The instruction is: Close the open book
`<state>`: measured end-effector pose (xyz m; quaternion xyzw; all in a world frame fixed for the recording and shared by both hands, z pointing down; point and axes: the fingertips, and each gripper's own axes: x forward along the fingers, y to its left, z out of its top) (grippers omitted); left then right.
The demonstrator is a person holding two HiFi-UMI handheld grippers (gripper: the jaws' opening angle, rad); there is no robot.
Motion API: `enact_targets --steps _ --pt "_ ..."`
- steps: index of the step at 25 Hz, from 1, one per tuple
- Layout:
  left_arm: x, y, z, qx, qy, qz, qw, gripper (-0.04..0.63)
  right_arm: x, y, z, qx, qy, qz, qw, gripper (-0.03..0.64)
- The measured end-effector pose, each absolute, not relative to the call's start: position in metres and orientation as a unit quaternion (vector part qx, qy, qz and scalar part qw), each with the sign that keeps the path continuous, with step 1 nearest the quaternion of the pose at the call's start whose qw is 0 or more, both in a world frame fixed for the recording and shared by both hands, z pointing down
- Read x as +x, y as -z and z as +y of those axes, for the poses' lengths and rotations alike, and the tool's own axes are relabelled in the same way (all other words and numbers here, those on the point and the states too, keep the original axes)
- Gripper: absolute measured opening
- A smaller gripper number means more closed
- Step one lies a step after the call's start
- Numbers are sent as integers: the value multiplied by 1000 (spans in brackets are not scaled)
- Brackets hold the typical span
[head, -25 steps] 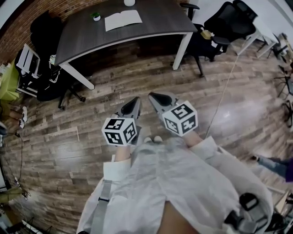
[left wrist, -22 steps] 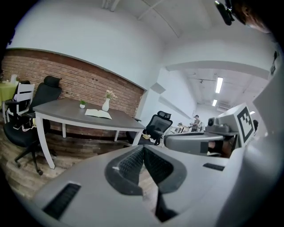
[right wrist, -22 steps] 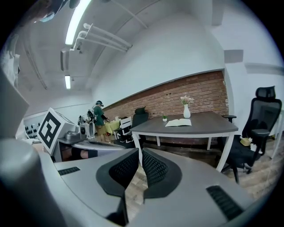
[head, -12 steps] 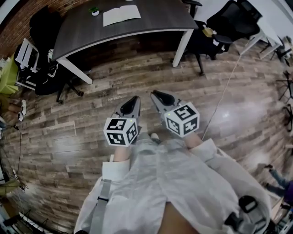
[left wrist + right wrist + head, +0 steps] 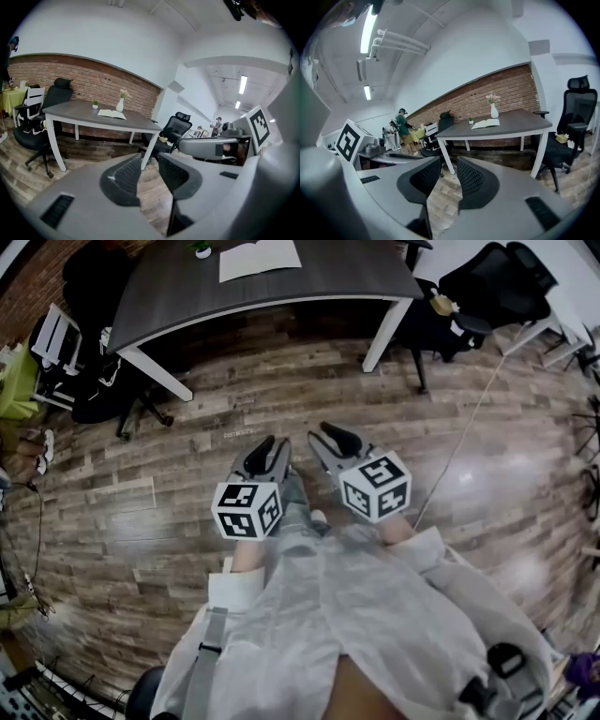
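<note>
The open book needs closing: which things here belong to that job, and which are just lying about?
For the job: open white-paged book; dark grey desk under it; left tool and right tool, jaws just been opening, empty.
Just lying about: white vase of flowers; small green potted plant; black office chairs.

White shirt; grey left hand-held gripper

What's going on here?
A person stands on the wood floor, well short of the dark table, holding a gripper in each hand. The left gripper and right gripper are both empty; their fingers have just been opening, with only floor showing between them. The open book lies untouched on the table, so closing it hasn't started.
</note>
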<state>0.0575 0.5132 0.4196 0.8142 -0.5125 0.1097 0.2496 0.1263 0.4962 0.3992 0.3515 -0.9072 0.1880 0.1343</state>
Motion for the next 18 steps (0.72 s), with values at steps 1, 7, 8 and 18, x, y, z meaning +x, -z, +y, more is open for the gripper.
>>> enact_targets --steps 1,7,8,18 --pt "54 -422 507 814 -110 -512 252 98 123 -401 490 352 -189 -907 137 92" --pt "22 -416 445 818 -102 -511 244 98 94 -397 430 357 -178 -906 143 97" --pt "15 -415 434 819 -99 -510 244 98 86 -397 419 356 -176 -906 144 97" --pt "-40 -393 333 834 -92 -498 221 98 21 -381 325 356 -153 -910 149 100"
